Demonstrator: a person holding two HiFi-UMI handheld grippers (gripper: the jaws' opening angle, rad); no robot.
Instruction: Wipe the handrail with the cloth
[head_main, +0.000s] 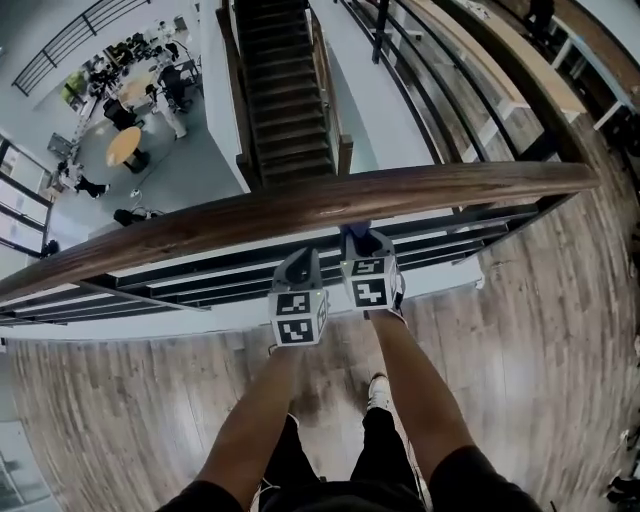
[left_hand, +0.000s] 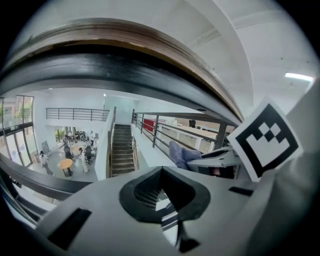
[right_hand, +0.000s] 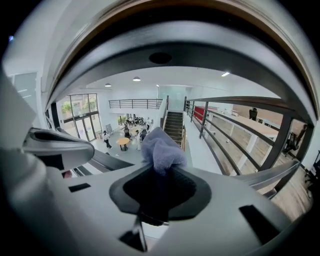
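Starting closest in: two bare forearms (head_main: 405, 375) are being stretched forward over a wood-plank floor (head_main: 130, 410), and one white shoe (head_main: 377, 392) is being shown clearly between them.

Two tools are being held side by side, nearly touching, each with one marker cube on top. That makes two cubes, the left one (head_main: 300, 318) and the right one (head_main: 369, 284).

The left tool (left_hand: 162, 192) is being kept with its jaws together, and nothing is being gripped between them, just open air showing through the gap in the pads.

The right tool (right_hand: 159, 192) is being kept clamped on the one cloth (right_hand: 160, 147), a bluish-purple bunch that is being pushed out past the jaw tips.

Both tool tips are being held right up at the near edge of the single wooden handrail (head_main: 300, 205), with the cloth being poked up just under it. Whether the cloth is actually being pressed on the wood can't be told, since the rail's underside is only being seen arching above it.

Horizontal black bars (head_main: 300, 268) are being run below the rail, too stacked to be counted cleanly.

Way beyond, one dark staircase (head_main: 290, 100) is being seen going down to a lower floor, where one round orange bench (head_main: 124, 145) is being surrounded by a few people.
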